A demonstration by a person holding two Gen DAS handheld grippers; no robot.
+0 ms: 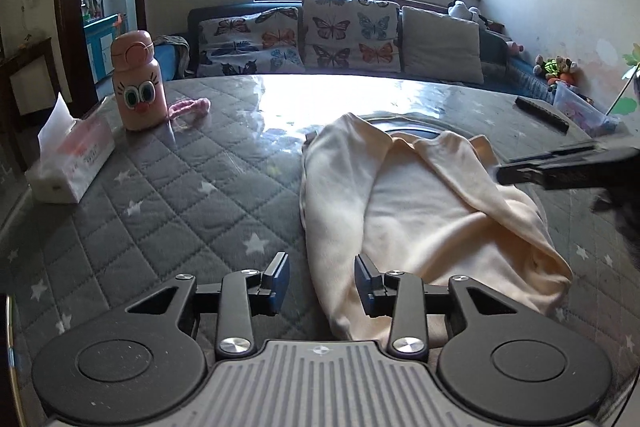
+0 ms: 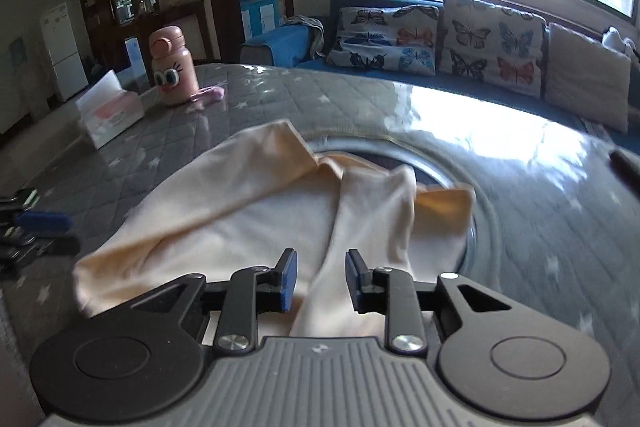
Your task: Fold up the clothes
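Left gripper (image 1: 322,281) nearest, jaws parted, nothing pinched; cloth (image 1: 420,211) edge lies loose between fingers. Right gripper (image 2: 321,279) likewise parted over fold, not gripping. Cloth on quilted table (image 1: 168,195), well right of pink bottle (image 1: 138,85), partly folded, rumpled. Looks light, soft, limp; likely sags and slips. Best pinch doubled hem or corner, both grippers apart.

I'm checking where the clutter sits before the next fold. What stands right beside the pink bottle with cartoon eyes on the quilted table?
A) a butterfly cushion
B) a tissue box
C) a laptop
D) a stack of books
B: the tissue box sits on the quilted table just left of the pink bottle; the butterfly cushions are back on the sofa, and no books or laptop show.
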